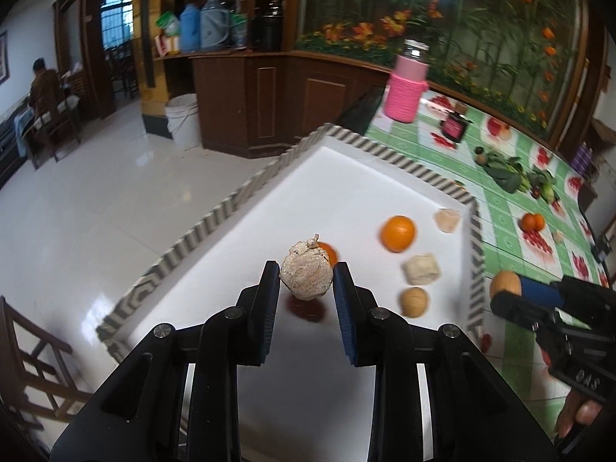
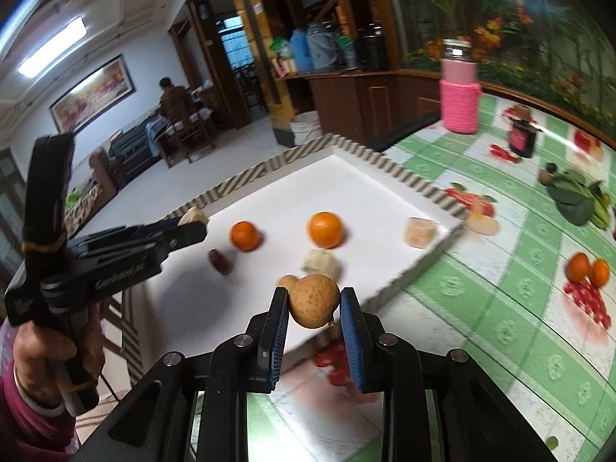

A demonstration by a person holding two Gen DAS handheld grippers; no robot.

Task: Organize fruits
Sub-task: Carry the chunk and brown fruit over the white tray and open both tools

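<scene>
My left gripper [image 1: 307,282] is shut on a pale, rough, lumpy fruit [image 1: 307,275] and holds it above the white tray [image 1: 346,177]. My right gripper [image 2: 314,305] is shut on a round tan fruit [image 2: 314,300] over the tray's near edge; it also shows in the left wrist view [image 1: 505,284]. On the tray lie an orange [image 2: 325,230], a smaller orange [image 2: 245,235], a dark red date [image 2: 219,261], a tan round fruit [image 1: 414,302], a beige lump [image 1: 421,268] and a pale pink lump [image 2: 420,232].
The tray [image 2: 423,265] has a striped grey rim and sits on a green checked tablecloth [image 2: 500,308]. Behind stand a pink-sleeved bottle [image 2: 461,92] and a dark jar [image 2: 522,138]. Leafy greens [image 2: 573,202] and two oranges [image 2: 589,269] lie to the right.
</scene>
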